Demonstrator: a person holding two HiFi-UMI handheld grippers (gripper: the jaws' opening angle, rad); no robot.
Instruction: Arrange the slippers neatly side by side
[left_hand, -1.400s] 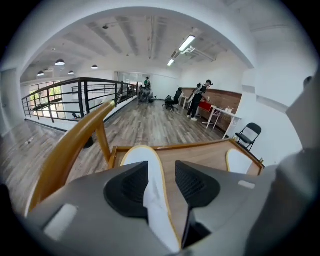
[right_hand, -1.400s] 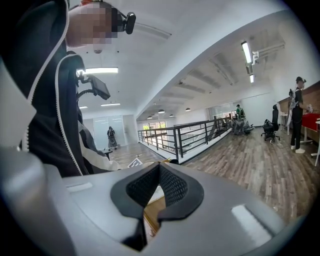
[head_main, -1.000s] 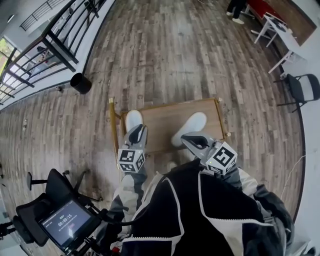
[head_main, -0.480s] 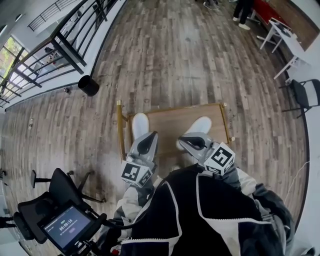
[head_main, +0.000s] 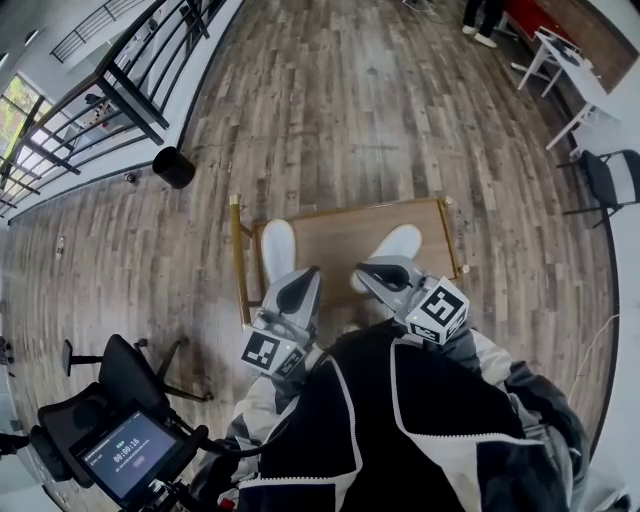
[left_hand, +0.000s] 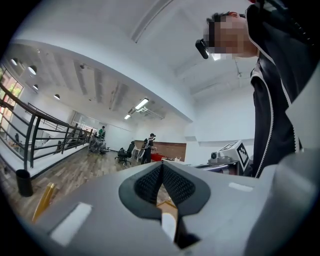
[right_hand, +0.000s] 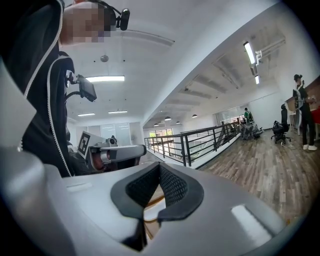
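Wood-plank floor (head_main: 350, 100) of an open hall, bounded at upper left by a dark railing (head_main: 130, 70), with a round black bin (head_main: 173, 167) standing near its foot. A low wooden table (head_main: 340, 235) with gold-coloured legs stood on the floor directly before the person, and carried both white slippers. The left slipper (head_main: 277, 248) lay at the table's left end, its toe pointing away from the person. The right slipper (head_main: 397, 243) lay toward the right end, its toe angled outward to the right. The two were well apart, with bare table top between them.

The left gripper (head_main: 298, 290) was held over the table's near edge, its tip overlapping the heel end of the left slipper in the head view; contact could not be judged. In the left gripper view its jaws were together (left_hand: 161, 187), the ribbed pads meeting with nothing between them. The right gripper (head_main: 375, 272) was held beside the heel end of the right slipper. Its jaws were likewise closed and empty (right_hand: 159, 187).

Each gripper view showed the other gripper off to the side. A folding chair (head_main: 610, 175) and a white table (head_main: 570, 60) stood at the far right, and a small screen (head_main: 125, 455) sat at lower left.
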